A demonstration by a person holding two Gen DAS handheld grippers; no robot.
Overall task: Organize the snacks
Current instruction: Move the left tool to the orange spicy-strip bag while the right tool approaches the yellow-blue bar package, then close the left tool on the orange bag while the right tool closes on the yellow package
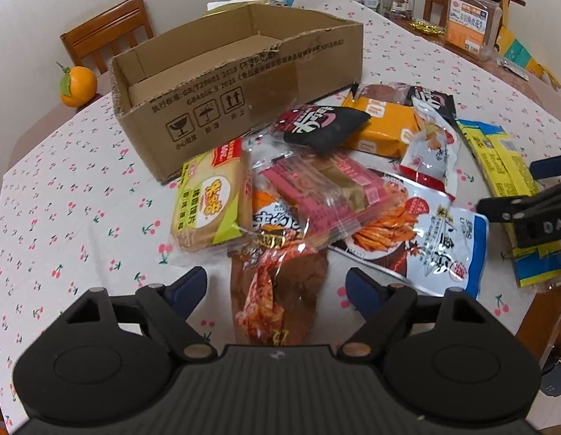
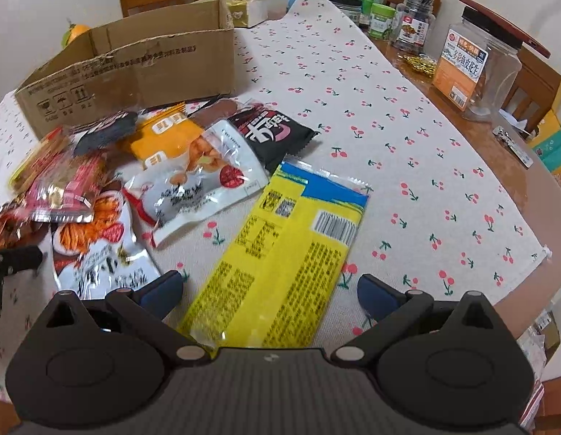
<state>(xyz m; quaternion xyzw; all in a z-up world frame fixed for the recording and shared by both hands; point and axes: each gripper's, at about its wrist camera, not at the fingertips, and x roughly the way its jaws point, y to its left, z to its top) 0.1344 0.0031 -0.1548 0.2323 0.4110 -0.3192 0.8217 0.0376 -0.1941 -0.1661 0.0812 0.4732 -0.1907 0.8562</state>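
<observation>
A pile of snack packets lies on the cherry-print tablecloth in front of an open cardboard box (image 1: 222, 83), which also shows in the right wrist view (image 2: 128, 69). My left gripper (image 1: 276, 288) is open, its fingers either side of a brown and red packet (image 1: 276, 297). Beyond it lie a green-yellow cracker pack (image 1: 207, 203) and a pink wafer pack (image 1: 324, 195). My right gripper (image 2: 269, 291) is open, its fingers either side of a long yellow and blue packet (image 2: 280, 261); this gripper also shows at the right edge of the left wrist view (image 1: 534, 210). A white nut packet (image 2: 200, 181) and a black packet (image 2: 273, 134) lie behind.
An orange (image 1: 77, 85) sits at the table's far left by a wooden chair (image 1: 106, 32). Jars and a large clear peanut container (image 2: 472, 69) stand at the far right on bare wood. The tablecloth's right edge (image 2: 541, 250) is near my right gripper.
</observation>
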